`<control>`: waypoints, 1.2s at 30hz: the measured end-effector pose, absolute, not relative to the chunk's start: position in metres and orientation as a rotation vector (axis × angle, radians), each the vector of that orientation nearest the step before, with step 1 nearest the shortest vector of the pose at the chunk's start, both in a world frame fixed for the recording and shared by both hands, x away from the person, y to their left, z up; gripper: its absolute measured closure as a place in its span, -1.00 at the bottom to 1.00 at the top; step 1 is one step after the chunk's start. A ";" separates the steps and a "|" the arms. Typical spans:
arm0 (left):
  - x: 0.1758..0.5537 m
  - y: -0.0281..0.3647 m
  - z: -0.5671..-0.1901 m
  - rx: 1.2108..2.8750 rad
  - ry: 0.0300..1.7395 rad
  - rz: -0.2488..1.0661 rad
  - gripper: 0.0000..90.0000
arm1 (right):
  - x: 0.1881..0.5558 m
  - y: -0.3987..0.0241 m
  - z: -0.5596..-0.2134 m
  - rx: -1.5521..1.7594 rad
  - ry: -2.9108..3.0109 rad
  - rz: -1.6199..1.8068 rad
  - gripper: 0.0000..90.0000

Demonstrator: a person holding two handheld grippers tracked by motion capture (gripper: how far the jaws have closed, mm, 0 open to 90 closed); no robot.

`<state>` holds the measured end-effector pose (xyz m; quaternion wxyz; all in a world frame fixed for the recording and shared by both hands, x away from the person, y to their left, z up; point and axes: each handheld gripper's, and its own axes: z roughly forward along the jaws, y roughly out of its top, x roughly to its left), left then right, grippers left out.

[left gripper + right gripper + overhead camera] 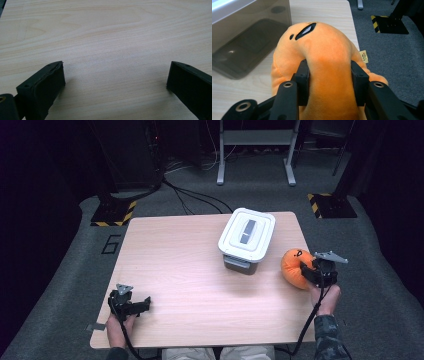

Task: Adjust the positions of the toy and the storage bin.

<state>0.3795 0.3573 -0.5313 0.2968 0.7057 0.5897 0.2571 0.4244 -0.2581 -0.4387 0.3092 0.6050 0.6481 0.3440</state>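
An orange plush toy [294, 266] with black eye marks sits at the right edge of the wooden table [190, 270]. My right gripper [311, 270] is shut on it, and in the right gripper view both jaws squeeze into the orange plush toy [322, 47]. A clear grey storage box [246, 241] with a white lid stands just left of the toy, and its wall [244, 37] shows close behind it. My left gripper [145, 304] rests near the table's front left corner. Its jaws stand wide apart in the left gripper view [115, 80], with bare wood between them.
Grey carpet [380, 285] surrounds the table. Yellow-black striped floor plates [331, 205] lie past the table's far corners, and cables [192, 195] run across the floor. A white metal frame [255, 150] stands at the back. The toy sits close to the table's right edge [354, 30].
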 end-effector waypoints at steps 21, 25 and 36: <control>0.380 0.358 -0.531 1.881 1.567 0.682 -0.97 | 0.426 -0.265 -0.434 1.630 1.712 0.967 -0.71; 0.380 0.358 -0.531 1.881 1.566 0.684 -0.97 | 0.414 -0.265 -0.426 1.602 1.735 1.009 -0.82; 0.380 0.358 -0.531 1.880 1.565 0.685 -0.97 | 0.370 -0.266 -0.434 1.594 1.796 1.067 -1.00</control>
